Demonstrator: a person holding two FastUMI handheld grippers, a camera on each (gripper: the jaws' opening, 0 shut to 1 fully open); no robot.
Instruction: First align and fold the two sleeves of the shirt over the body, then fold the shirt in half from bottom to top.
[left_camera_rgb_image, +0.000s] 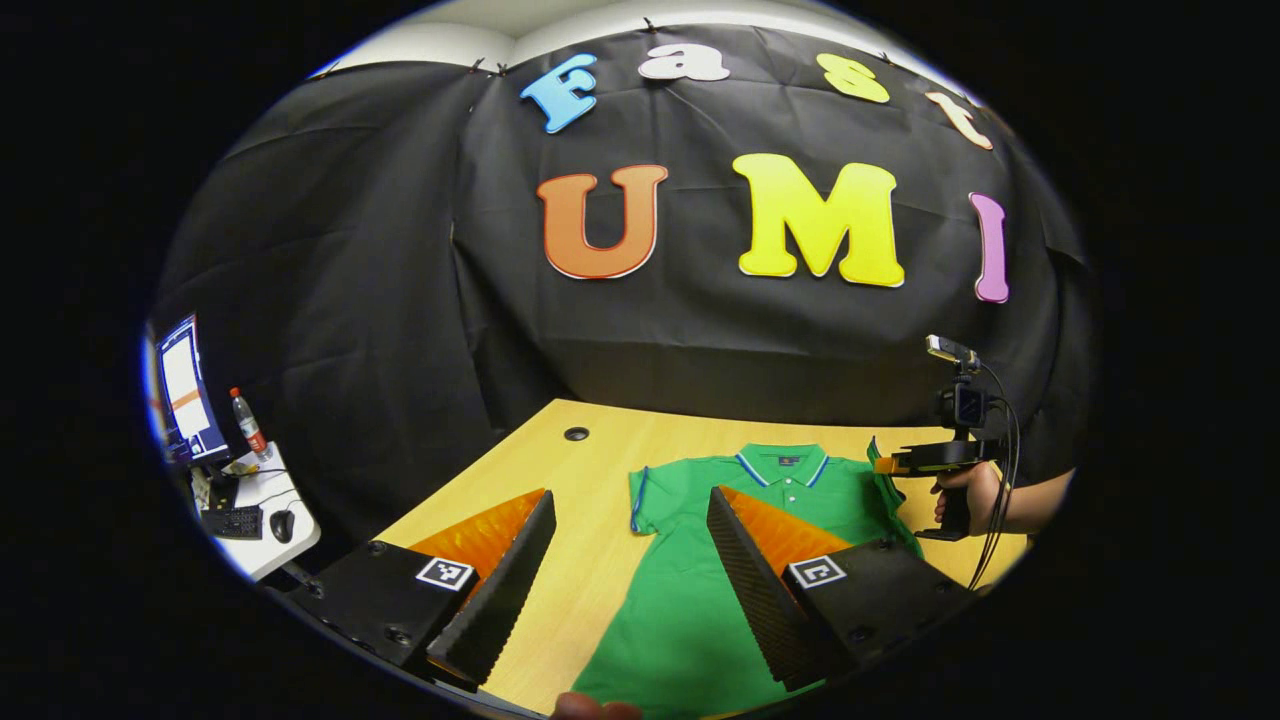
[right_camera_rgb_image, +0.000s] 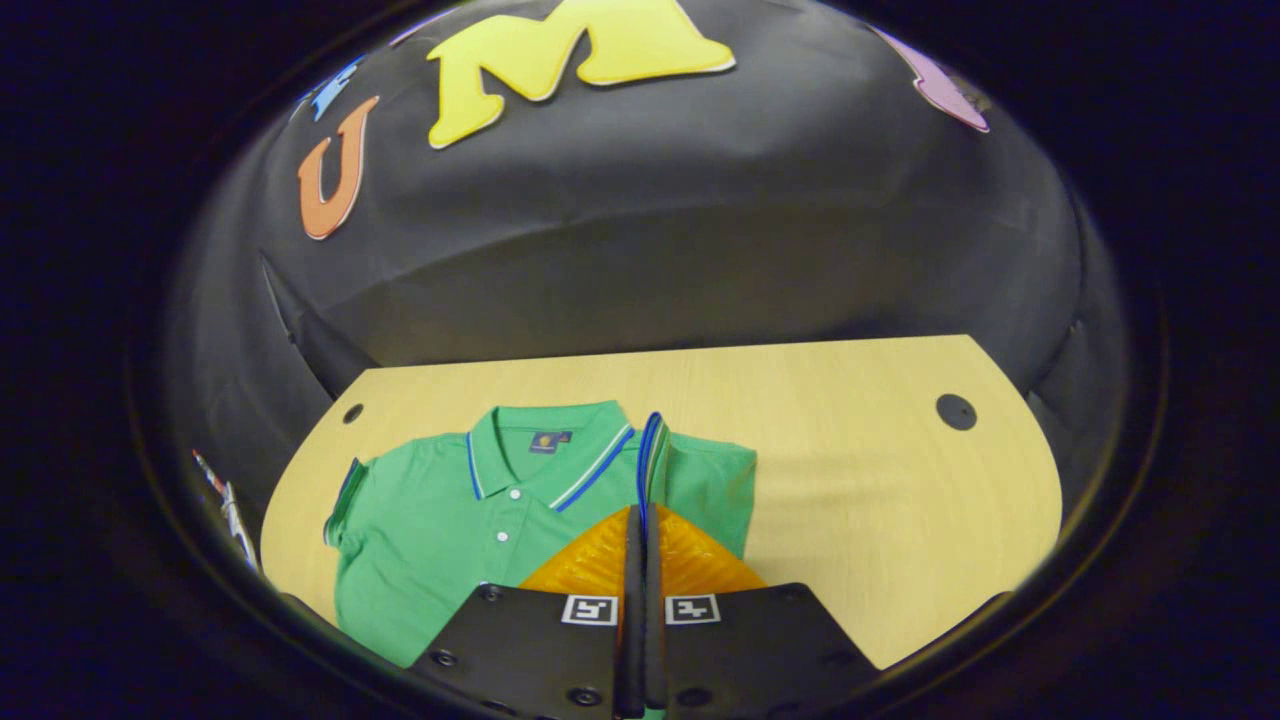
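**Right sleeve pinched and lifting, left tool waiting wide**

The right tool (right_camera_rgb_image: 640, 560) is gripping the blue-trimmed cuff of the right sleeve (right_camera_rgb_image: 650, 450), fingers closed on it and raising it off the shirt (right_camera_rgb_image: 440, 520), which is lying flat on the table (right_camera_rgb_image: 850, 450), collar towards the wall. The left tool (left_camera_rgb_image: 630, 570) is hovering spread wide above the shirt body, holding nothing. The thin cuff is at risk of slipping free, or dragging the whole shirt askew. The collar label (right_camera_rgb_image: 550, 440) is too small to read
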